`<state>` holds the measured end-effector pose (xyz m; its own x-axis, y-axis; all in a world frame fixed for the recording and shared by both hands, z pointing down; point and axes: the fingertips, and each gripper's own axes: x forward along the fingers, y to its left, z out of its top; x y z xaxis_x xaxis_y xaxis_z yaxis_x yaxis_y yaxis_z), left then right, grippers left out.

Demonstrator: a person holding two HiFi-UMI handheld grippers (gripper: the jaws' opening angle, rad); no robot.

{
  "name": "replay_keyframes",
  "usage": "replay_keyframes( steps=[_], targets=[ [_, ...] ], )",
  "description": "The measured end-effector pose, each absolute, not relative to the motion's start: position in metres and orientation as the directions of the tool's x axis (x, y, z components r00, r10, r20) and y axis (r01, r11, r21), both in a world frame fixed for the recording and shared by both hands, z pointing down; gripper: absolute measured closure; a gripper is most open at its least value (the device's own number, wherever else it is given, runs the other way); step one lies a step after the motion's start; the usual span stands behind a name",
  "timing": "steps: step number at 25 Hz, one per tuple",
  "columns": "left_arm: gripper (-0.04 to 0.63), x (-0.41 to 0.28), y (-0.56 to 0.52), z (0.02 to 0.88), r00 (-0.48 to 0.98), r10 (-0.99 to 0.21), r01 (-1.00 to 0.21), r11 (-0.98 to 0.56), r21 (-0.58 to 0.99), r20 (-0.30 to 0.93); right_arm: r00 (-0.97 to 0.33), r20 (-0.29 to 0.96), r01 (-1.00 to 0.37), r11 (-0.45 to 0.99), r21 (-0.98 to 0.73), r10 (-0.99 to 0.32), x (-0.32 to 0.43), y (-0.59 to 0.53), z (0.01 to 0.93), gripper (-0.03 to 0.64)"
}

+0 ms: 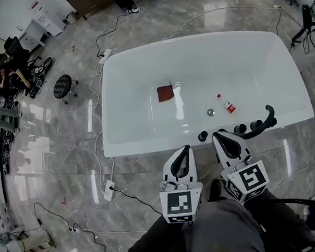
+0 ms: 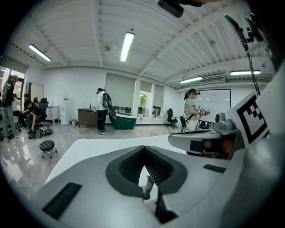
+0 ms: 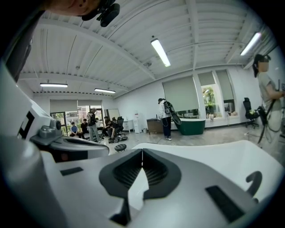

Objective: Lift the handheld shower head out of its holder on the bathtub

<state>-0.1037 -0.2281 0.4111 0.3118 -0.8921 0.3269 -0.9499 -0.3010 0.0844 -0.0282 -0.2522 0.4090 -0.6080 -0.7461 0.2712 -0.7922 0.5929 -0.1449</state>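
The black handheld shower head (image 1: 264,120) rests in its holder on the near rim of the white bathtub (image 1: 148,145), toward the right end; it shows as a black hook (image 3: 254,180) in the right gripper view. Black knobs (image 1: 240,128) stand on the rim beside it. My right gripper (image 1: 217,135) (image 3: 142,151) is shut and empty, its tips at the rim left of the shower head and apart from it. My left gripper (image 1: 186,147) (image 2: 144,148) hangs just short of the rim, jaws closed together with nothing held.
Inside the tub lie a red cloth (image 1: 165,93), a small bottle (image 1: 227,104) and the drain (image 1: 210,112). Cables and a power strip (image 1: 108,190) run over the marble floor at the left. A black stool (image 1: 63,86) stands further left. People stand at the room's far side.
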Motion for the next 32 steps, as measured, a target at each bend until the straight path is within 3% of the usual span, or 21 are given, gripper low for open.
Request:
replay_keyframes(
  steps=[18, 32],
  targets=[
    [0.592, -0.104, -0.274, 0.419, 0.349, -0.863, -0.935, -0.345, 0.080, 0.365, -0.560, 0.245, -0.829, 0.539, -0.151, -0.791, -0.022, -0.298, 0.403, 0.614],
    [0.592, -0.067, -0.304, 0.411, 0.241, -0.897, -0.968, -0.248, 0.030, 0.371, -0.663, 0.216, -0.748, 0.631, -0.204, -0.717, 0.009, -0.332, 0.403, 0.612]
  ],
)
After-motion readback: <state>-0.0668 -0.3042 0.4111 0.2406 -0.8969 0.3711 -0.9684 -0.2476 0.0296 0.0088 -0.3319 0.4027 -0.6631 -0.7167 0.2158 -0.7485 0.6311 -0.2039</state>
